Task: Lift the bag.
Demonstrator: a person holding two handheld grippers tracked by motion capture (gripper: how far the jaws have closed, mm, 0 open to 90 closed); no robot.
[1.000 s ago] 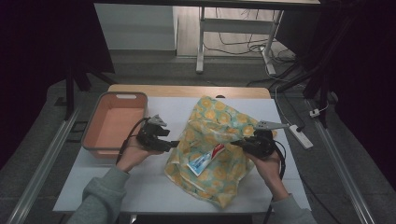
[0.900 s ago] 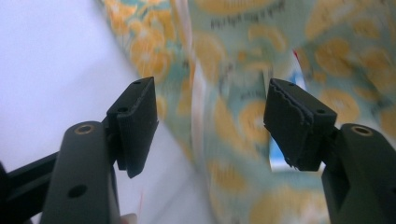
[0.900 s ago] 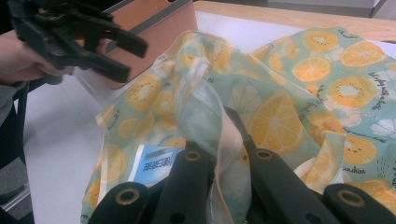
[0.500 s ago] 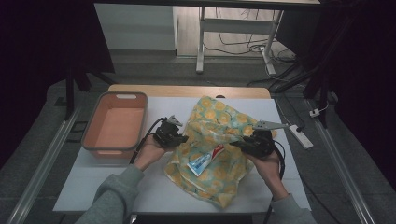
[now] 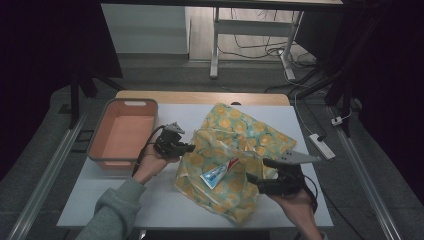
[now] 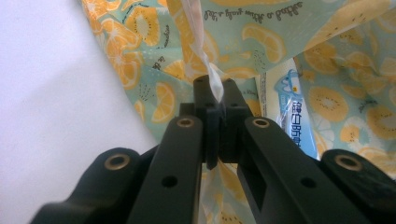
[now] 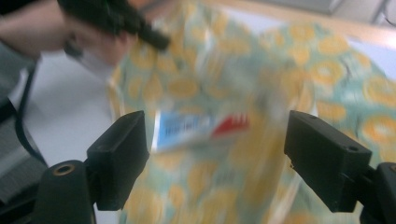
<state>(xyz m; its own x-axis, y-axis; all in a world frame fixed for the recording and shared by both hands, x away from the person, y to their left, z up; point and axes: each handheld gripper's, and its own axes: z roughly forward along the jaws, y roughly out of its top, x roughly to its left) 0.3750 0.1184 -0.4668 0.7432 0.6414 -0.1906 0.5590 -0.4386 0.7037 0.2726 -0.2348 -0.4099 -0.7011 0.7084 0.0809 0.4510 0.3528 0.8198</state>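
- Left gripper [image 6: 215, 100] is clamping the bag's [image 5: 240, 150] white edge strip [image 6: 201, 42].
- Right gripper [image 7: 217, 140] is hovering, jaws spread wide.
- Toothpaste tube [image 7: 198, 128] is lying crosswise directly ahead, nearer the right gripper.

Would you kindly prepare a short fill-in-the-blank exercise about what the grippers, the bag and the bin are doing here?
1. The left gripper is shut on the ____ edge of the fruit-print bag.
2. The right gripper's jaws stand ____, aimed at the toothpaste tube.
3. The toothpaste tube lies ____ the bag.
4. The orange bin sits on the table's ____ side.

Missing words: plastic; open; inside; left
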